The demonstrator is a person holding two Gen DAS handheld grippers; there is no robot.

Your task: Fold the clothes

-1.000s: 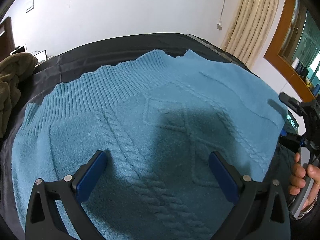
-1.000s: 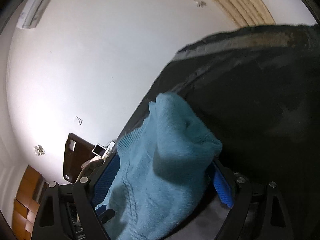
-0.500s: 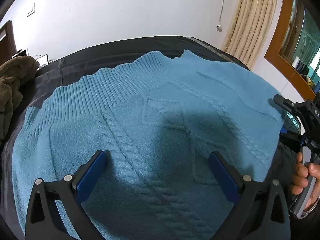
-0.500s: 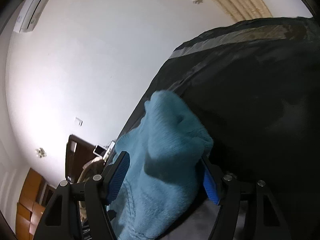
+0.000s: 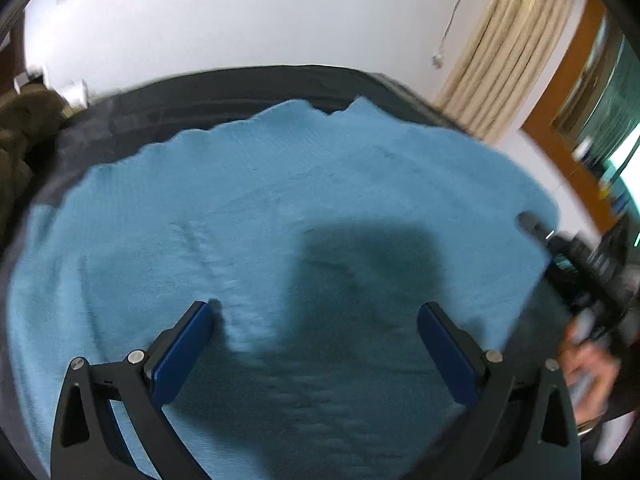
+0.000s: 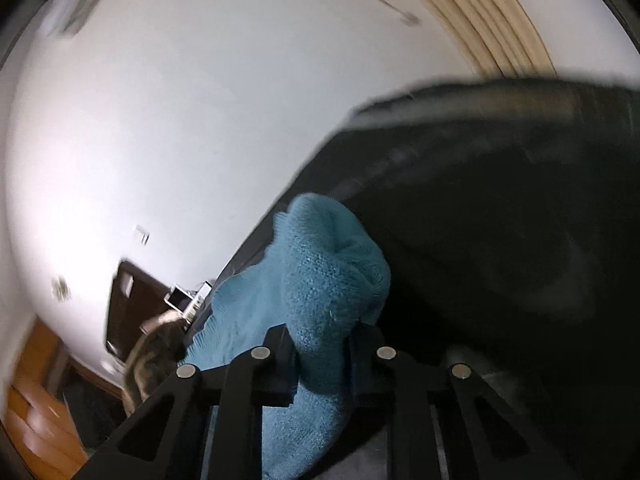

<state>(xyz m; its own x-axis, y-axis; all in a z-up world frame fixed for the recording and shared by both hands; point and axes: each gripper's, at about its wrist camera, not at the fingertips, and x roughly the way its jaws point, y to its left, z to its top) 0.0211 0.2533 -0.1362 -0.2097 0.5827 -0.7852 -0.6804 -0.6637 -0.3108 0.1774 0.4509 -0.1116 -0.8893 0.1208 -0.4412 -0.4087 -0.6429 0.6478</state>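
Note:
A blue knitted sweater (image 5: 304, 208) lies spread on a dark cloth-covered surface (image 5: 224, 92), ribbed hem at the far side. My left gripper (image 5: 316, 344) is open and empty, low over the sweater's near part. My right gripper (image 6: 322, 344) is shut on a bunched edge of the sweater (image 6: 324, 280), which bulges out beyond the fingertips. In the left wrist view the right gripper (image 5: 576, 256) is at the sweater's right edge, held by a hand.
A brown garment (image 5: 24, 136) is heaped at the far left of the surface. A white wall stands behind. Beige curtains (image 5: 500, 56) and a wooden-framed window (image 5: 568, 92) are at the right. A dark wooden piece of furniture (image 6: 128, 304) stands by the wall.
My right gripper has closed from open onto the sweater's edge. My left gripper stays open and has shifted slightly over the sweater; the view is now blurred by motion.

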